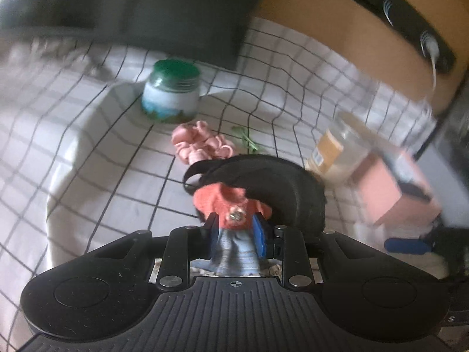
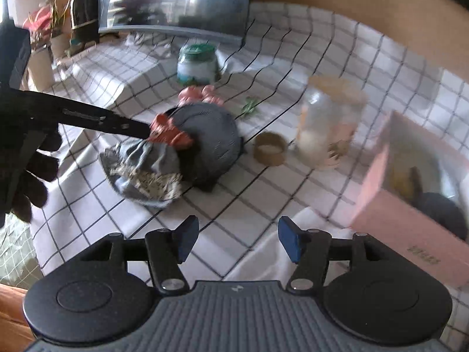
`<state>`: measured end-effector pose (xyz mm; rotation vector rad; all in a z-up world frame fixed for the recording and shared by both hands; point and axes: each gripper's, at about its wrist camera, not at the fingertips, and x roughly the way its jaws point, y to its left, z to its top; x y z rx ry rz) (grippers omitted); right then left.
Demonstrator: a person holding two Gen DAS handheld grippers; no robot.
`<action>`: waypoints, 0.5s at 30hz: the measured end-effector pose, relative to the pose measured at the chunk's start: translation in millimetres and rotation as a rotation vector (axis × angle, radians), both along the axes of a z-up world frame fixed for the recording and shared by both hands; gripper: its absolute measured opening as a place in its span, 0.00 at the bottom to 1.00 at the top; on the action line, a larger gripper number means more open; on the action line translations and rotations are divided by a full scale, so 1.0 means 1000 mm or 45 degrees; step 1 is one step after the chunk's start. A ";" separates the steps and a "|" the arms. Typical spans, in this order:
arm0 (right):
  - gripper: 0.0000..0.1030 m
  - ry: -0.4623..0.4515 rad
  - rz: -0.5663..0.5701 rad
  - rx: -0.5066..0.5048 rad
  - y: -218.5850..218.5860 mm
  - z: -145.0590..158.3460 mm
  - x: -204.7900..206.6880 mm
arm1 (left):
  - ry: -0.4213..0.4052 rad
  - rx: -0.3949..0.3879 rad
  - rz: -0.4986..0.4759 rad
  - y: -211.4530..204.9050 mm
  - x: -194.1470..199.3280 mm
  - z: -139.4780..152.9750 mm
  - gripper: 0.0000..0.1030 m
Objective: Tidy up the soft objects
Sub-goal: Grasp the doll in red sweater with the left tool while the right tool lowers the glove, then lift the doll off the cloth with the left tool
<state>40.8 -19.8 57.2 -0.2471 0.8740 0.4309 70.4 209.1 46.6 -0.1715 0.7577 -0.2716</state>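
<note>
Green-lidded jar (image 2: 198, 64) upright on checked cloth (image 2: 293, 58); clear jar (image 2: 318, 123), tape roll (image 2: 270, 148) beside; pink box (image 2: 410, 205) near.

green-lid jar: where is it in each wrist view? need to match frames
Left wrist: green-lid jar upper centre-left, standing on the checked cloth.
Right wrist: jar upper centre, below the dark screen.
Shared landmark: pink scrunchie just in front of it in both.
</note>
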 end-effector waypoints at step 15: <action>0.68 0.040 -0.068 -0.119 -0.012 -0.030 -0.013 | 0.111 0.135 -0.247 -0.034 -0.012 -0.025 0.39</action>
